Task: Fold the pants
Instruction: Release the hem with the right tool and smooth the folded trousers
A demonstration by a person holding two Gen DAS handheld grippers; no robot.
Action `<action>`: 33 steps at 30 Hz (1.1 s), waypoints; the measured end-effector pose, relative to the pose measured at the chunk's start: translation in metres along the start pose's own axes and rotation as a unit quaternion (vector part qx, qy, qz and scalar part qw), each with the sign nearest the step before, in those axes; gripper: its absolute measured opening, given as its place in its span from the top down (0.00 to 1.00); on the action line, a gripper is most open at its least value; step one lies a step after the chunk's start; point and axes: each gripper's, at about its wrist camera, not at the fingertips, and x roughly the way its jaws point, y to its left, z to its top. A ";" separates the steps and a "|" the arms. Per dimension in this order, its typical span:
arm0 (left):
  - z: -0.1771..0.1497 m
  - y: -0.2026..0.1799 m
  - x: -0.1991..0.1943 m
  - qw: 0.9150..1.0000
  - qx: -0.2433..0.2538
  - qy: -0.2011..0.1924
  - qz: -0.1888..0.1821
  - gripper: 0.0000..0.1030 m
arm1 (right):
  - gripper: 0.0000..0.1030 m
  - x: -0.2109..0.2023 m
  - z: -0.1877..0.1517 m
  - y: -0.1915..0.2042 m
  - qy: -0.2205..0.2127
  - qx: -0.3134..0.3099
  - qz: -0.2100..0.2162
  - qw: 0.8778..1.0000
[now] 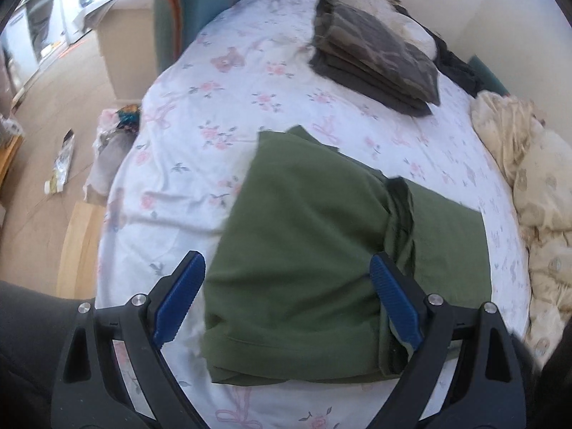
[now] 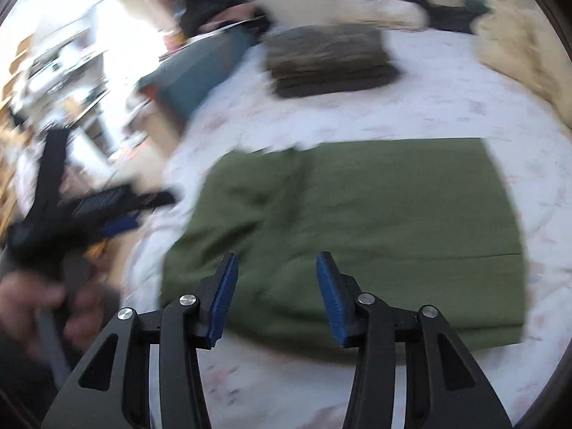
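Folded green cloth pants [image 1: 304, 250] lie on the floral-sheeted bed [image 1: 221, 82]; a stack of dark folded clothes [image 1: 375, 53] sits beyond, apart. Left tongs [image 1: 286, 300] spread wide, right tongs [image 2: 277, 296] partly spread; both empty.

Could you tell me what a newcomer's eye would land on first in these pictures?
First, the green pants, folded into a thick rectangle on the floral bedsheet, right in front of both open grippers. Next, the stack of dark folded clothes farther up the bed, and the crumpled cream blanket along the right edge.
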 end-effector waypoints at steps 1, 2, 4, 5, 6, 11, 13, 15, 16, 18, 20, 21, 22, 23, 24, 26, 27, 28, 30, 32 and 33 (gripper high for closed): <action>-0.001 -0.004 0.001 1.000 0.007 0.002 -0.002 0.12 | 0.84 0.011 0.004 -0.013 0.011 0.030 0.002 0.999; -0.002 -0.007 0.003 1.000 0.013 0.003 -0.002 0.12 | 0.84 0.023 0.004 -0.022 0.024 0.052 0.002 0.998; -0.006 -0.013 0.006 1.000 0.030 0.009 -0.001 0.12 | 0.87 0.053 -0.002 -0.035 0.075 0.086 0.009 0.993; -0.007 -0.016 0.007 0.999 0.037 0.009 0.000 0.12 | 0.87 0.069 -0.010 -0.036 0.109 0.088 0.015 0.990; -0.009 -0.018 0.007 0.999 0.044 0.008 -0.002 0.12 | 0.88 0.077 -0.018 -0.033 0.131 0.080 0.011 0.988; -0.028 -0.058 0.011 0.991 0.122 0.018 -0.042 0.12 | 0.87 0.061 -0.029 -0.029 0.121 0.080 0.023 0.989; -0.036 -0.072 0.013 0.988 0.147 0.019 -0.044 0.12 | 0.83 0.031 -0.022 -0.045 0.073 0.123 0.041 0.989; -0.042 -0.085 0.017 0.984 0.171 0.019 -0.039 0.12 | 0.82 -0.001 -0.019 -0.063 0.020 0.149 0.031 0.988; -0.044 -0.091 0.023 0.983 0.181 0.023 -0.034 0.12 | 0.78 -0.014 -0.020 -0.073 -0.003 0.166 0.023 0.986; -0.048 -0.099 0.033 0.980 0.197 0.030 -0.013 0.12 | 0.50 -0.043 -0.026 -0.106 -0.058 0.228 -0.011 0.972; -0.052 -0.105 0.049 0.975 0.216 0.036 0.022 0.12 | 0.38 -0.058 -0.037 -0.139 -0.088 0.291 -0.041 0.952; -0.054 -0.105 0.058 0.973 0.224 0.046 0.038 0.12 | 0.38 -0.060 -0.044 -0.155 -0.085 0.316 -0.056 0.943; -0.056 -0.105 0.068 0.970 0.227 0.063 0.055 0.12 | 0.38 -0.059 -0.051 -0.169 -0.078 0.339 -0.064 0.935; -0.057 -0.102 0.079 0.969 0.222 0.082 0.063 0.11 | 0.38 -0.055 -0.061 -0.184 -0.065 0.370 -0.071 0.924; -0.057 -0.099 0.085 0.970 0.215 0.093 0.066 0.11 | 0.38 -0.048 -0.070 -0.195 -0.050 0.394 -0.068 0.915; -0.056 -0.097 0.089 0.972 0.202 0.102 0.066 0.11 | 0.38 -0.035 -0.087 -0.215 -0.020 0.438 -0.040 0.898; -0.056 -0.098 0.089 0.971 0.206 0.103 0.068 0.11 | 0.38 -0.029 -0.094 -0.221 -0.012 0.453 -0.033 0.891; -0.057 -0.100 0.090 0.969 0.212 0.104 0.072 0.11 | 0.38 -0.026 -0.097 -0.222 -0.015 0.461 -0.027 0.887; -0.059 -0.100 0.094 0.968 0.213 0.111 0.073 0.11 | 0.46 -0.024 -0.094 -0.221 -0.016 0.449 -0.029 0.893; -0.059 -0.097 0.098 0.969 0.206 0.117 0.070 0.11 | 0.78 -0.016 -0.088 -0.224 -0.004 0.444 -0.010 0.896; -0.059 -0.096 0.099 0.969 0.204 0.118 0.067 0.11 | 0.81 -0.017 -0.091 -0.227 -0.004 0.447 -0.008 0.895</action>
